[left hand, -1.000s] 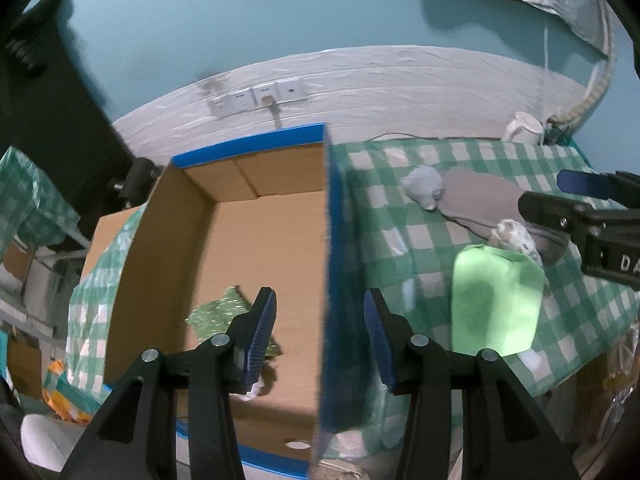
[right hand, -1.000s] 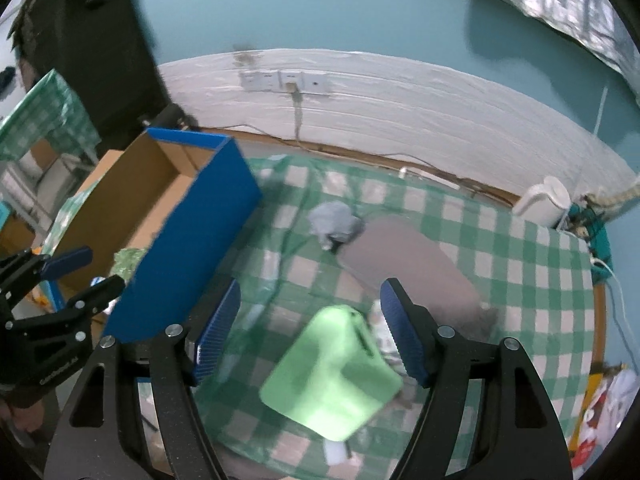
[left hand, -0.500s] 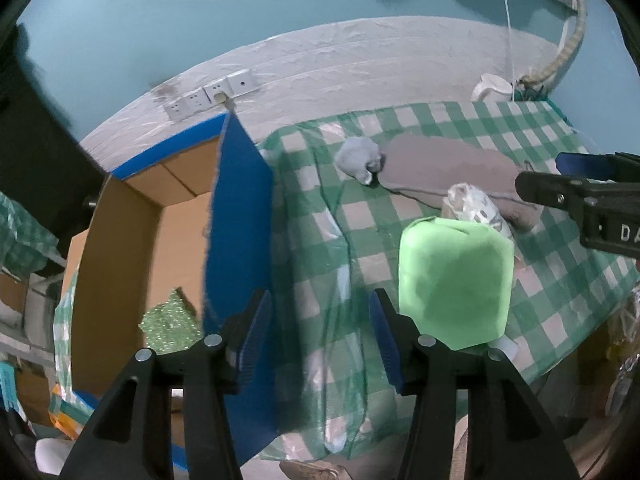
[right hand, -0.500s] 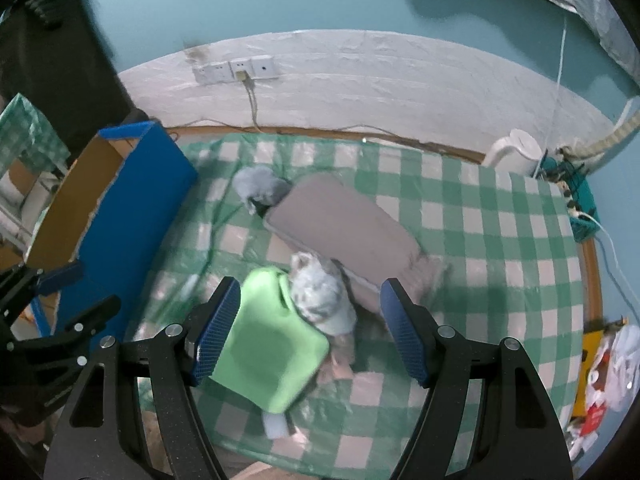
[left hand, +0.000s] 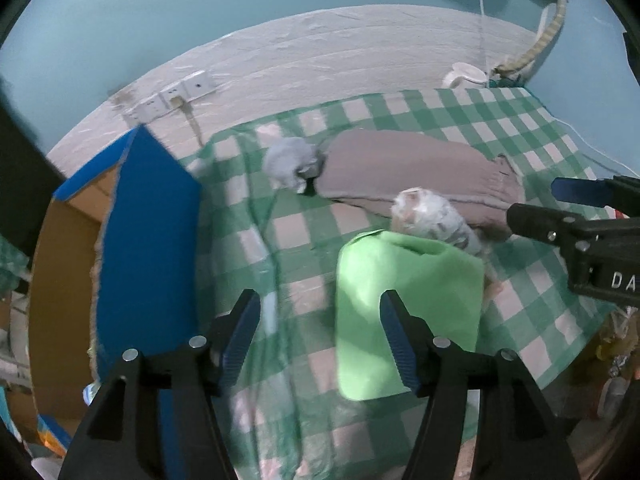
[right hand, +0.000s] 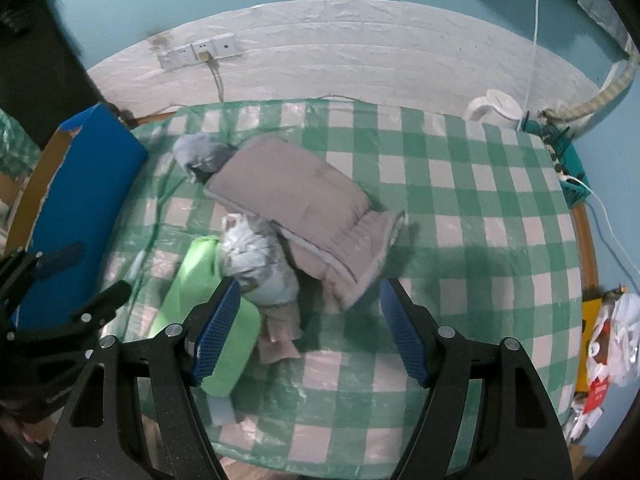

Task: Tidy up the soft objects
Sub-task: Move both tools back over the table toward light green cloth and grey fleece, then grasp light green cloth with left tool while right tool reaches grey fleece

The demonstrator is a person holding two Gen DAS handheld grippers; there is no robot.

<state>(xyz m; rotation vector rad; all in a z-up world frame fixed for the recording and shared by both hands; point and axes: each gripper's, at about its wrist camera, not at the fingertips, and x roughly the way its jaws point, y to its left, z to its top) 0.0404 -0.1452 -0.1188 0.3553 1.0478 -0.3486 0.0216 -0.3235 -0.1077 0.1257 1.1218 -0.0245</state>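
Left gripper [left hand: 320, 332] swinging from cardboard box [left hand: 148, 240] toward green pillow [left hand: 408, 312], empty jaws opening; right gripper [right hand: 310, 330] hovering agape, empty; next pickup likely starting.

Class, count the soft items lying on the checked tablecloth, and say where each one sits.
4. A green cushion at the near edge; a patterned bundle against it; a taupe folded blanket behind; a grey bundle at its far end. More may lie underneath.

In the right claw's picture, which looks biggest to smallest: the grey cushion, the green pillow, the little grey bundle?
1. Grey cushion
2. Green pillow, though the claw partly hides it
3. Little grey bundle
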